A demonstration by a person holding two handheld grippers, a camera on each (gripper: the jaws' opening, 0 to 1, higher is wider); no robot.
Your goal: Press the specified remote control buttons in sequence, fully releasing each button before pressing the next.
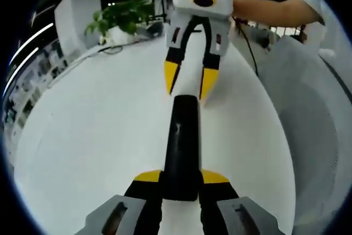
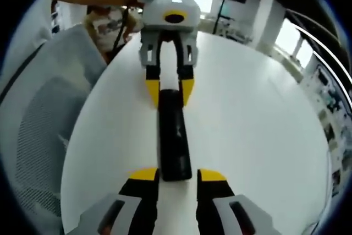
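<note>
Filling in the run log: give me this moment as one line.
remote: flat on white table | left gripper: shut on remote's near end | right gripper: open at far end | buttons: unreadable

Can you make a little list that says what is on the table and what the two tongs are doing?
Surface: round white table
Object: long black remote control, lying flat
Left tongs: yellow-tipped, closed on one end of the remote
Right tongs: yellow-tipped, open around the other end, touch unclear
Button pressed: cannot tell
Background: green potted plant
Beside table: grey mesh chair
</note>
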